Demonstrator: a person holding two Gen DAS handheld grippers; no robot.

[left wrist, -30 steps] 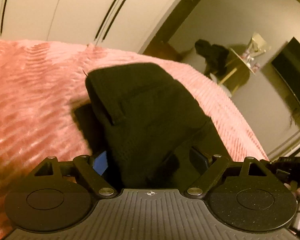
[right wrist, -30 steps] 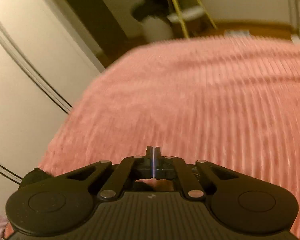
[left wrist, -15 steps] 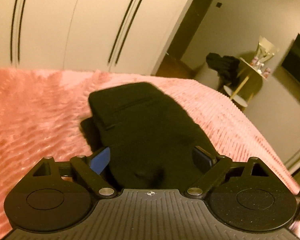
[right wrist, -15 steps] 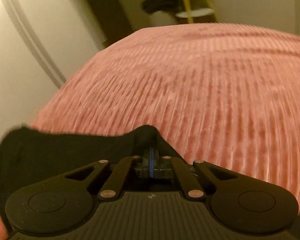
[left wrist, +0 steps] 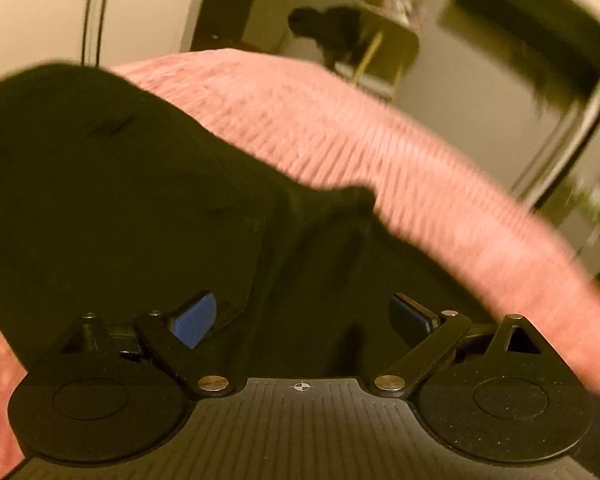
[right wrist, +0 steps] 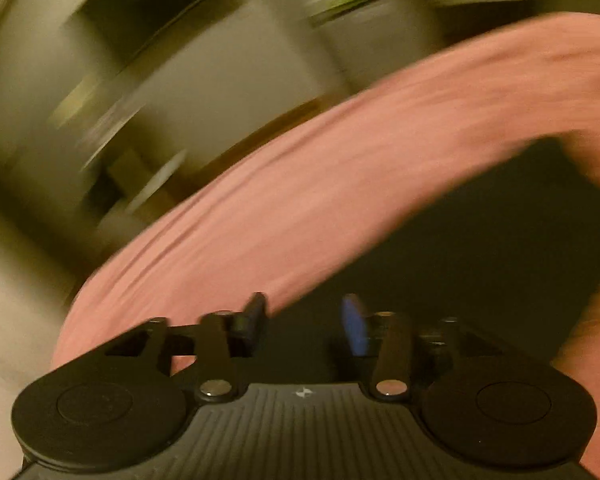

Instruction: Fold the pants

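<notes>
The black pants [left wrist: 132,200] lie folded on the pink ribbed bedspread [left wrist: 360,148]. My left gripper [left wrist: 304,316] is open, its jaws wide apart just over the near end of the pants, holding nothing. In the right wrist view, which is heavily blurred, the pants [right wrist: 480,260] fill the lower right, on the bedspread [right wrist: 320,200]. My right gripper [right wrist: 306,320] is open, its jaws apart above the pants' near edge.
White wardrobe doors [left wrist: 40,8] stand behind the bed. A small table with dark clothes [left wrist: 332,36] and a dark screen [left wrist: 532,16] are at the far side of the room. The bed edge [right wrist: 100,272] falls off to the left in the right wrist view.
My right gripper has opened and swung quickly; it was shut before. My left gripper has stayed open and shifted right, so the pants now sit to its left.
</notes>
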